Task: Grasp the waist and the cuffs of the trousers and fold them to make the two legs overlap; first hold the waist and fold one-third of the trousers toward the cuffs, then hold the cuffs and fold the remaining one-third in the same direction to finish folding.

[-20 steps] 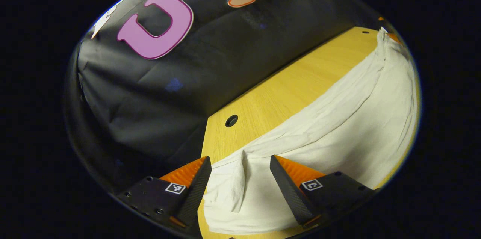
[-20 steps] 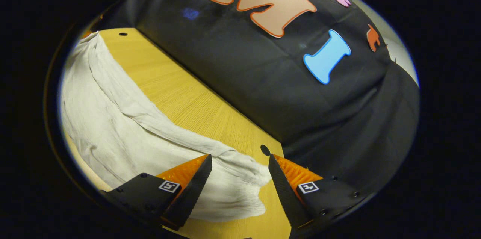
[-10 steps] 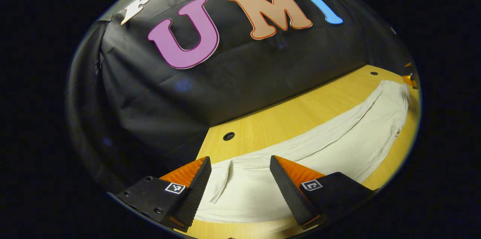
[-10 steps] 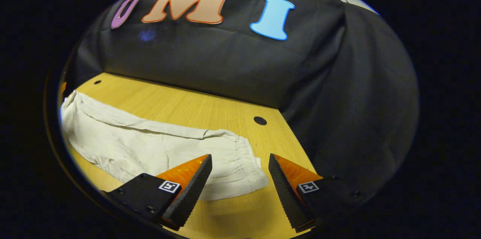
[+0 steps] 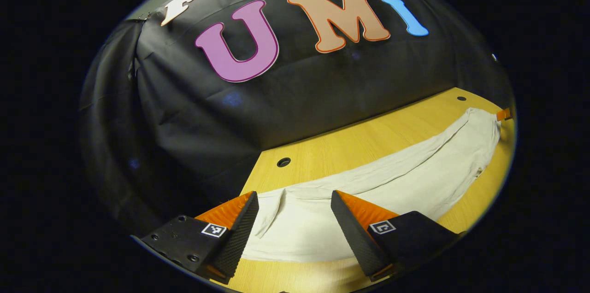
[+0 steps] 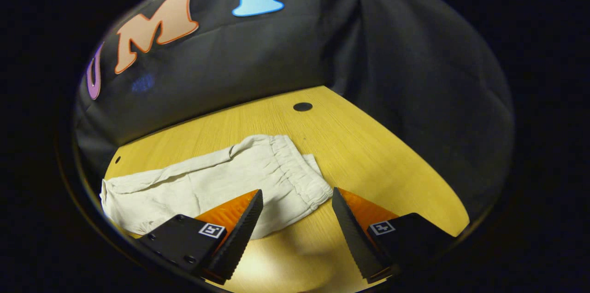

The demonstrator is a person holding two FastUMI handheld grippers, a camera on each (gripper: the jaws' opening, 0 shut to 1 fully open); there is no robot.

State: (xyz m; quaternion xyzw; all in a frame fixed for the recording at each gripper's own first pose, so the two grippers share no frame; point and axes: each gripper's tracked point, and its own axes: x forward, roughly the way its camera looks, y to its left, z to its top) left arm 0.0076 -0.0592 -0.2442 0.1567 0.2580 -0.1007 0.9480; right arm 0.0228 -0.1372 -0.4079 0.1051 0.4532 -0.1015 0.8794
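The white trousers (image 5: 405, 178) lie flat on the yellow table (image 5: 350, 150) as one long strip. Their cuff end sits just beyond my left gripper (image 5: 295, 221), which is open and holds nothing. At the strip's far end an orange tip of the other gripper (image 5: 504, 114) peeks in. In the right gripper view the trousers (image 6: 207, 182) end in a gathered elastic waist (image 6: 299, 171) just ahead of my right gripper (image 6: 297, 219). That gripper is open too, hovering over bare table beside the waistband.
The table (image 6: 392, 164) has a round hole (image 6: 302, 107) near its back corner by the waist and another hole (image 5: 283, 162) near the cuff end. Black cloth walls stand close behind the table's back edge and sides.
Both grippers have drawn back and up from the trousers, which now look smaller and lie flat. The right gripper has also turned to face the waistband more end-on.
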